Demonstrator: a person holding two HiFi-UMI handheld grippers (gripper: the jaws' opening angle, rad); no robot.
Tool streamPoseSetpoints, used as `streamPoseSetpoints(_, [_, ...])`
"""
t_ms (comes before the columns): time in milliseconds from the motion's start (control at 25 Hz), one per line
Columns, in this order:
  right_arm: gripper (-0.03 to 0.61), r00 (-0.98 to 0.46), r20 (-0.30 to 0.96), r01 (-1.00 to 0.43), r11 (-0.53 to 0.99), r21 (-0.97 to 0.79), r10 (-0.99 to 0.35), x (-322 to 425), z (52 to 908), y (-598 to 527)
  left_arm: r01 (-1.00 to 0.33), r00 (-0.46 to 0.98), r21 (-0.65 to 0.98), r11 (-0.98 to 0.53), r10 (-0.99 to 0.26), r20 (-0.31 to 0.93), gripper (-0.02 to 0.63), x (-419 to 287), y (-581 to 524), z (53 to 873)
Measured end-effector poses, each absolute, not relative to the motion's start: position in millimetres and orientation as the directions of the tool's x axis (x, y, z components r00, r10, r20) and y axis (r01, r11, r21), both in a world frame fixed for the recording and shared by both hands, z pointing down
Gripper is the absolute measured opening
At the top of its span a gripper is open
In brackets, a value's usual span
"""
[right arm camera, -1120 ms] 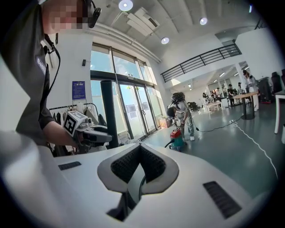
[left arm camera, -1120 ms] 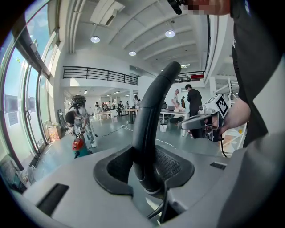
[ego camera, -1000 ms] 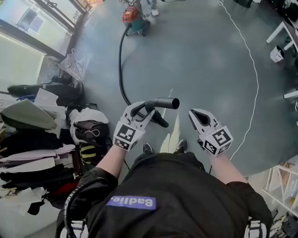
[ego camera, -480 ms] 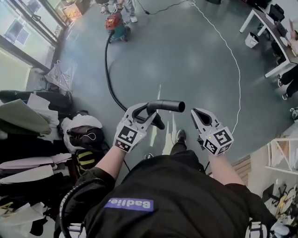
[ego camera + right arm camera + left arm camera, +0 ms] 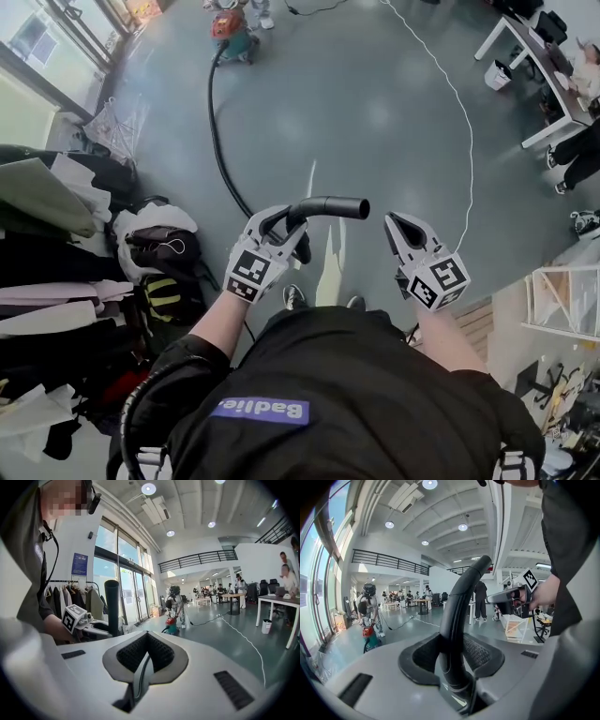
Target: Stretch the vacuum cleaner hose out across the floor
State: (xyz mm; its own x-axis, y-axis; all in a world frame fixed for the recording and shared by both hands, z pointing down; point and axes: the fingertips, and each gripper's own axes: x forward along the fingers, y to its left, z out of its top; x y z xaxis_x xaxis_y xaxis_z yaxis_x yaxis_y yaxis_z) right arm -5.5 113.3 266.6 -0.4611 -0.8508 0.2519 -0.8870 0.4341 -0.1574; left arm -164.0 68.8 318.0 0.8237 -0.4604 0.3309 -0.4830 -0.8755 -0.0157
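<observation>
Black curved plastic vacuum hose handle point(image 5: 323, 206) clamped in left gripper point(image 5: 284, 227); right gripper point(image 5: 393, 222) jaws closed together, empty.

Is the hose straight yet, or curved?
Curved: the hose bows across the floor between the vacuum and the left tool, which grips its end.

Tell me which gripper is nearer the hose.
Left. The left gripper is clamped on the hose just behind its bent open end. The right gripper hangs to the right of that end, apart from it, jaws together and empty.
</observation>
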Motion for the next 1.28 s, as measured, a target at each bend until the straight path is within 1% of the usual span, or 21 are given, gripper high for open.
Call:
streamPoseSetpoints(160, [0.003,-0.477,0.228,-0.877,0.443,-0.185,-0.849,22.3,265.6,122.3,-0.526,0.791,-0.033,-0.85,-0.503,0.349,0.158,-160.1,85.4,314.5])
streamPoseSetpoints(240, [0.003,-0.5,0.217,-0.864,0.465,-0.196,-0.838,36.8,271.7,127.9,-0.568,0.763,-0.034,-0.822,-0.542,0.351,0.158,-154.6,89.6,314.5])
streamPoseSetpoints(400, [0.003,-0.549,0.235,-0.833,0.502,-0.234,-0.802,71.9,294.8,150.9,-0.665,0.692,-0.033,-0.746,-0.632,0.349,0.16,-141.8,104.6,313.4])
streamPoseSetpoints(600, [0.003,-0.587,0.248,-0.807,0.53,-0.262,-0.771,111.0,315.7,165.4,-0.718,0.635,-0.063,-0.694,-0.689,0.35,0.16,-123.8,122.8,311.2])
streamPoseSetpoints(880, [0.003,-0.607,0.245,-0.791,0.545,-0.278,-0.756,116.1,321.6,186.8,-0.718,0.629,-0.082,-0.691,-0.695,0.349,0.16,-117.2,148.3,308.5])
streamPoseSetpoints(1160, [0.003,-0.585,0.275,-0.808,0.517,-0.282,-0.763,92.0,329.2,213.4,-0.69,0.663,-0.066,-0.721,-0.666,0.342,0.16,-134.1,168.2,318.3])
streamPoseSetpoints(1280, [0.003,-0.563,0.296,-0.824,0.496,-0.274,-0.771,70.4,331.3,228.5,-0.671,0.69,-0.05,-0.74,-0.648,0.323,0.16,-152.8,183.4,319.1])
